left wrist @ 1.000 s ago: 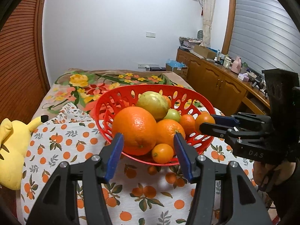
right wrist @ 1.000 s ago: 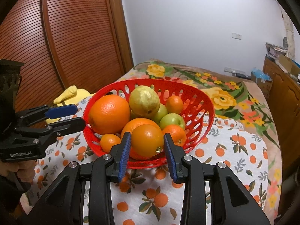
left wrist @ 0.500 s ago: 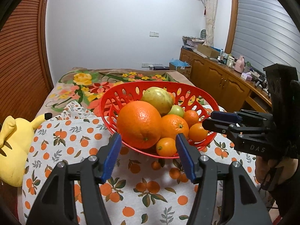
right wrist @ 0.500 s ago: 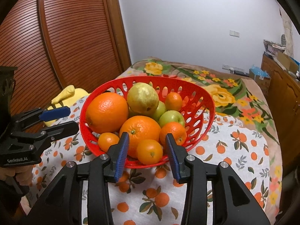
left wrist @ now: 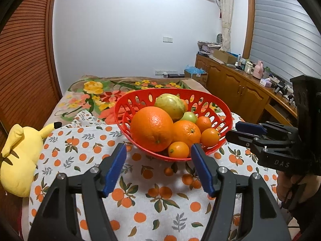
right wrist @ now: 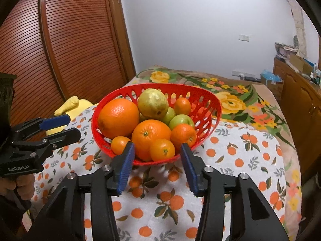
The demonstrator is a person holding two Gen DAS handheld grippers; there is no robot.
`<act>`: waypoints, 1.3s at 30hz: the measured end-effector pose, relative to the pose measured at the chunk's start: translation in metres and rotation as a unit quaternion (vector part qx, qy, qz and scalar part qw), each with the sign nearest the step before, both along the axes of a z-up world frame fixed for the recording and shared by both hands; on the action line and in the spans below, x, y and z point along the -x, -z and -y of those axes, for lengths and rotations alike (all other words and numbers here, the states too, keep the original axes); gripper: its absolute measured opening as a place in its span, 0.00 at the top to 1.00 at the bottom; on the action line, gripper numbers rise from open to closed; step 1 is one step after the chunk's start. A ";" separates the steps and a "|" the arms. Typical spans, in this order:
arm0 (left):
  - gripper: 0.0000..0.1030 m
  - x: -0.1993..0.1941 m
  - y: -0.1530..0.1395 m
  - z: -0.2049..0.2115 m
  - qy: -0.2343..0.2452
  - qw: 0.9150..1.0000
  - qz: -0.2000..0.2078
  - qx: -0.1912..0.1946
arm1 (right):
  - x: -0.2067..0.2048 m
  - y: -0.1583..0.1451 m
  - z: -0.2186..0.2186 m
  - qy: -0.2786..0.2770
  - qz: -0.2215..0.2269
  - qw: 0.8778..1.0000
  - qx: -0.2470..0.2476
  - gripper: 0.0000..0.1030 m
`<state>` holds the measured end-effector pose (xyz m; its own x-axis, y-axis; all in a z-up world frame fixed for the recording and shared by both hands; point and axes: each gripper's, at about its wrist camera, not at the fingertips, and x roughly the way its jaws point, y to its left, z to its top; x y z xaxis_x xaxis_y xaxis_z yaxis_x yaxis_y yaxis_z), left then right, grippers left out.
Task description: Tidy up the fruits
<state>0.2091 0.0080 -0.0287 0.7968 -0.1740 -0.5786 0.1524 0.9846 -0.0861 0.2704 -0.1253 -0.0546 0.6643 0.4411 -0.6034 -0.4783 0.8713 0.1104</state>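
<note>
With my left gripper [left wrist: 158, 160] and right gripper [right wrist: 156, 160] both opening and empty just short of the heaped red basket [right wrist: 208, 98] on the cloth, I fear nudging its rim could tip the big orange [right wrist: 118, 117] out.

Both fisheye views evenly bright under soft indoor light from above; sharp at centre. Small specular highlights on the large orange [left wrist: 151, 128] and faint shadows under the red basket [right wrist: 204, 94] on the orange-print cloth [left wrist: 160, 198]. Strong barrel distortion bends the louvered door [right wrist: 60, 46], with dark vignette corners.
</note>
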 end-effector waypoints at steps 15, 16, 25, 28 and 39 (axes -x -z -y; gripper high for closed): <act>0.34 0.039 -0.009 -0.002 -0.024 1.000 -0.008 -0.009 | 0.045 -0.008 0.004 0.040 0.025 0.999 0.002 0.27; 0.34 0.042 -0.010 -0.002 -0.032 0.999 -0.007 -0.015 | 0.047 -0.008 0.005 0.044 0.026 0.999 0.001 0.25; 0.26 0.065 -0.016 -0.002 -0.046 0.998 0.015 -0.026 | 0.070 -0.014 0.008 0.062 0.041 0.997 0.001 0.16; 0.25 0.071 -0.017 -0.001 -0.048 0.998 0.020 -0.029 | 0.076 -0.015 0.008 0.069 0.044 0.997 0.002 0.14; 0.23 0.094 -0.026 0.007 -0.044 0.998 0.028 -0.035 | 0.105 -0.026 0.013 0.093 0.063 0.994 0.003 0.12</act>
<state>0.1154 0.0012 -0.0026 0.8386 -0.0618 -0.5412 0.0668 0.9977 -0.0106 0.1653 -0.1380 -0.0290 0.8047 0.3006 -0.5119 -0.3187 0.9463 0.0546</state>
